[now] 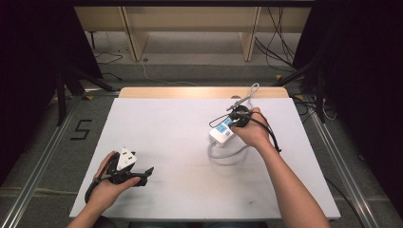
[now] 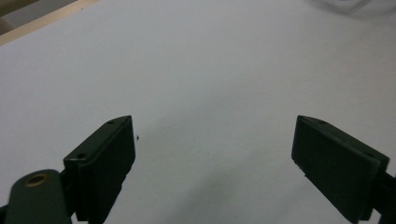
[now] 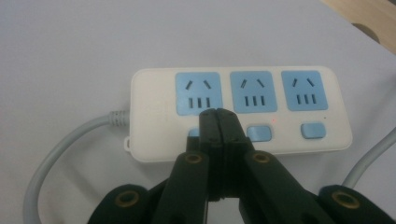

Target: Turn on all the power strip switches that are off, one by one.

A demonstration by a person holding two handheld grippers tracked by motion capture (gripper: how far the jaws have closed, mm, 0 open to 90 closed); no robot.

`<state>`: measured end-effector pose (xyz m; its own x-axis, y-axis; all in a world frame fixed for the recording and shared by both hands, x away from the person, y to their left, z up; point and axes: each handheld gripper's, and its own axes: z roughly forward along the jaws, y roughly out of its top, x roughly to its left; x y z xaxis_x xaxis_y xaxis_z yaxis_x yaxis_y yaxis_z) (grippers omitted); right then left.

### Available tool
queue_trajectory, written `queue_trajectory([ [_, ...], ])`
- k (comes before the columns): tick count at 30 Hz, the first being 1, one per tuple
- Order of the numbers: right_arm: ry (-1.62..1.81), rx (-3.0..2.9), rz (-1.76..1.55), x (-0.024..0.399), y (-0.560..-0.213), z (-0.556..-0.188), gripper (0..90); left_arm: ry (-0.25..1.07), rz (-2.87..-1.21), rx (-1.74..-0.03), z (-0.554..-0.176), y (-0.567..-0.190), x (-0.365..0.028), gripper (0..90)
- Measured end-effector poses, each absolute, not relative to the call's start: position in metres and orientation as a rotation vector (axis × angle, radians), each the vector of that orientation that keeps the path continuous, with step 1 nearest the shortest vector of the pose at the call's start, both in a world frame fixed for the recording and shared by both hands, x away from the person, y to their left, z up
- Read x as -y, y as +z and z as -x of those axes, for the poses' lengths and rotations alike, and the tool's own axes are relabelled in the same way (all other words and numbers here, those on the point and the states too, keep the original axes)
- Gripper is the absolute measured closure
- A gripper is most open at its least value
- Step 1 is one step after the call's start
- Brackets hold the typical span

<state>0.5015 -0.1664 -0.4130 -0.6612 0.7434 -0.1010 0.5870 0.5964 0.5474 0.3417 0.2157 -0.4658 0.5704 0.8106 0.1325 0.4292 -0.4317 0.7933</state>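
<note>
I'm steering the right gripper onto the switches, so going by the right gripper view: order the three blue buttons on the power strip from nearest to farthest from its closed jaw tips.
1. First button, on the cable end, partly hidden beside the right gripper.
2. Middle button, just on the tips' other side.
3. Far-end button of the power strip.

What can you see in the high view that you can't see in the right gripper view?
The high view alone gives the left gripper with jaws apart, both forearms, the table's wooden far edge and the floor. The right gripper view alone gives close detail: three blue sockets, the blue switches beneath them, and a small red light. Both give the white power strip, its grey cable, the white table top, and the right gripper, shut, tips over the first switch.
</note>
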Motion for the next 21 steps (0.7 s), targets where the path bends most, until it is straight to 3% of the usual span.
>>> queue_trajectory([
  [21, 0.605, -2.569, -1.102, 0.153, -0.429, -0.516, 90.0, 0.653, -2.069, -0.989, -0.342, -0.466, -0.216, 13.6],
])
